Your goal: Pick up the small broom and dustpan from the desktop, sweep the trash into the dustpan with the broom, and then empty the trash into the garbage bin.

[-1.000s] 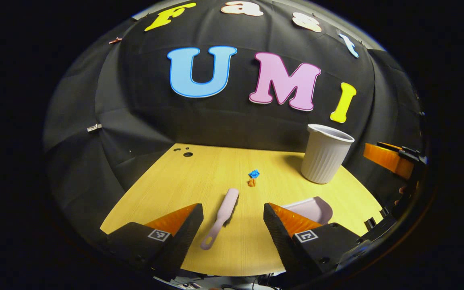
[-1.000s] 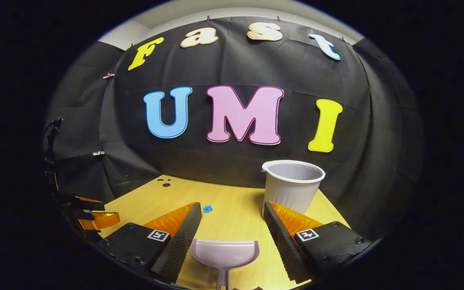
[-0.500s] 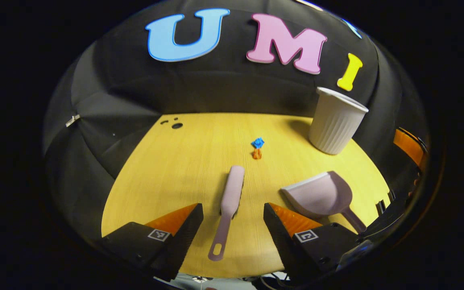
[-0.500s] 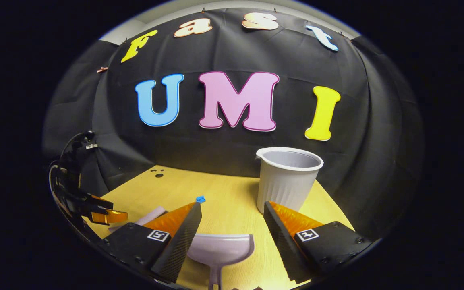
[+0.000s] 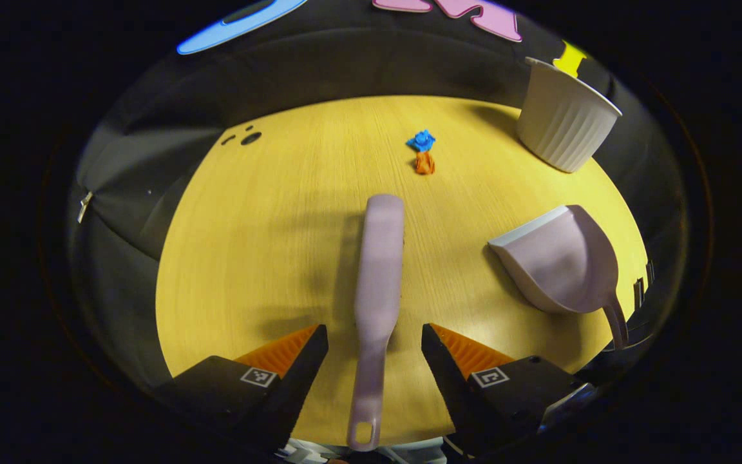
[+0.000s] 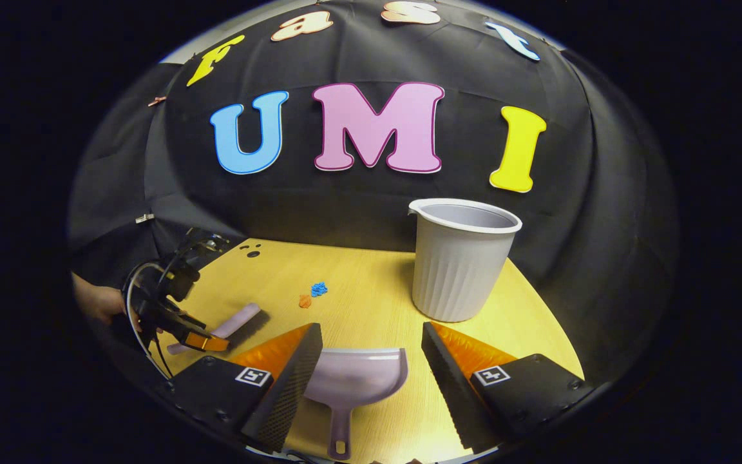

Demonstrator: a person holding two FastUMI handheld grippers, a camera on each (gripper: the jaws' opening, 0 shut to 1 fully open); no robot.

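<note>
A pale lilac small broom (image 5: 377, 290) lies flat on the wooden desktop (image 5: 268, 219), its handle running back between the fingers of my open left gripper (image 5: 374, 338), which do not touch it. The lilac dustpan (image 5: 561, 264) lies to its right. In the right gripper view the dustpan (image 6: 353, 383) sits between the fingers of my open right gripper (image 6: 371, 335), handle towards me. Blue and orange trash scraps (image 5: 422, 151) lie past the broom's head. At the left of the right gripper view, the left gripper (image 6: 181, 322) hangs low over the broom (image 6: 229, 325).
A white ribbed garbage bin (image 6: 461, 258) stands upright at the back right of the desktop, also seen as the bin (image 5: 564, 119) in the left gripper view. Small dark holes (image 5: 248, 137) mark the far left of the desktop. Black cloth walls close in behind and on both sides.
The left gripper has dropped and tilted down over the broom, whose handle now lies between its fingers. The right gripper has shifted slightly, with more of the dustpan and its handle in sight.
</note>
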